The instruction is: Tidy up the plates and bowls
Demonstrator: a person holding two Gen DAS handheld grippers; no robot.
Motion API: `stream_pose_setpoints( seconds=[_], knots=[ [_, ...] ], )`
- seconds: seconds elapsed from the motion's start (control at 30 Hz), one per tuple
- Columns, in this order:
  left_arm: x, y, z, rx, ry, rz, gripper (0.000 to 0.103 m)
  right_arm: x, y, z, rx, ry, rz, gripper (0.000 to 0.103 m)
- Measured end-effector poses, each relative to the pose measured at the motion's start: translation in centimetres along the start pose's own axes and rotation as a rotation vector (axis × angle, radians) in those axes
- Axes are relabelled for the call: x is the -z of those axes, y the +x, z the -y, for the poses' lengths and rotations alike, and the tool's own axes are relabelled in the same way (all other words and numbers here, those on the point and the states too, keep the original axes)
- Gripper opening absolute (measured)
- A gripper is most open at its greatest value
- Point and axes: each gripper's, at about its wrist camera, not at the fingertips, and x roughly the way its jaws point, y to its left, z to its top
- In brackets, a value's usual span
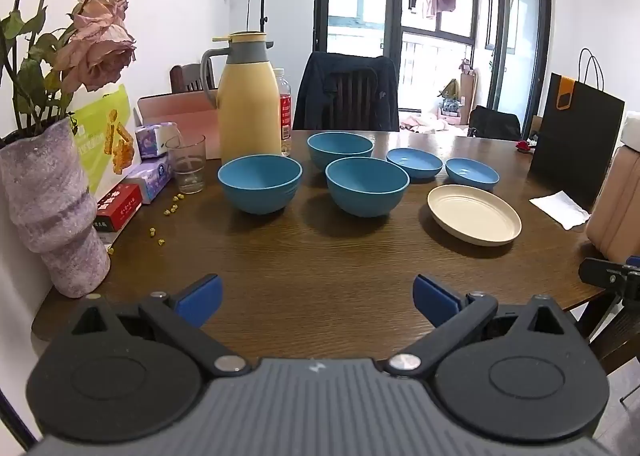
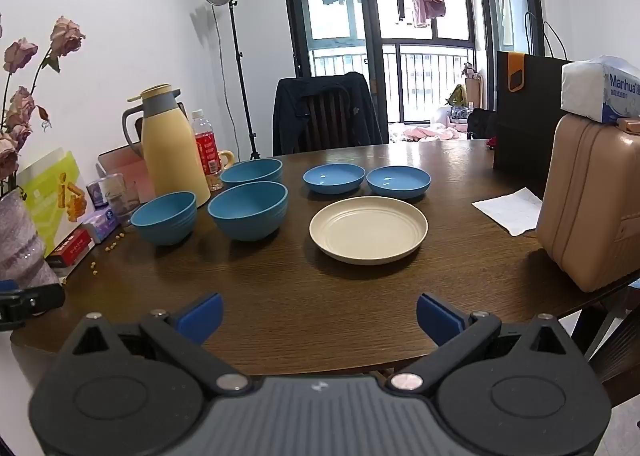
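Three deep blue bowls stand on the dark wooden table [image 1: 320, 276]: one at the left [image 1: 260, 183], one in the middle [image 1: 367, 185], one behind them [image 1: 340, 149]. To their right sit two shallow blue dishes [image 1: 415, 162] [image 1: 472, 173] and a cream plate [image 1: 474, 219]. My left gripper [image 1: 318, 300] hangs open over the table's near edge, well short of the bowls, with nothing between its fingers. In the right wrist view the cream plate [image 2: 368, 229] lies straight ahead of my right gripper [image 2: 319, 318], which is open and holds nothing. The bowls [image 2: 249, 209] are at its left.
Along the left wall stand a vase of dried roses [image 1: 48, 212], tissue packs, a red box, a glass [image 1: 187, 168], a yellow thermos jug [image 1: 248, 96] and a bottle. A black paper bag [image 1: 576, 144], a white paper slip and a tan case [image 2: 592, 200] with a tissue pack occupy the right. A chair with a jacket [image 1: 348, 96] stands behind.
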Motion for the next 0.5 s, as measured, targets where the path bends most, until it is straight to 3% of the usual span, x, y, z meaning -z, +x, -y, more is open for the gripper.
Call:
stream_pose_setpoints(
  seconds=[0.5],
  knots=[
    [0.02,0.34,-0.13,0.017,-0.022,-0.007,0.103,0.04,0.02,0.04,-0.001,0.0,-0.003,0.103]
  ],
)
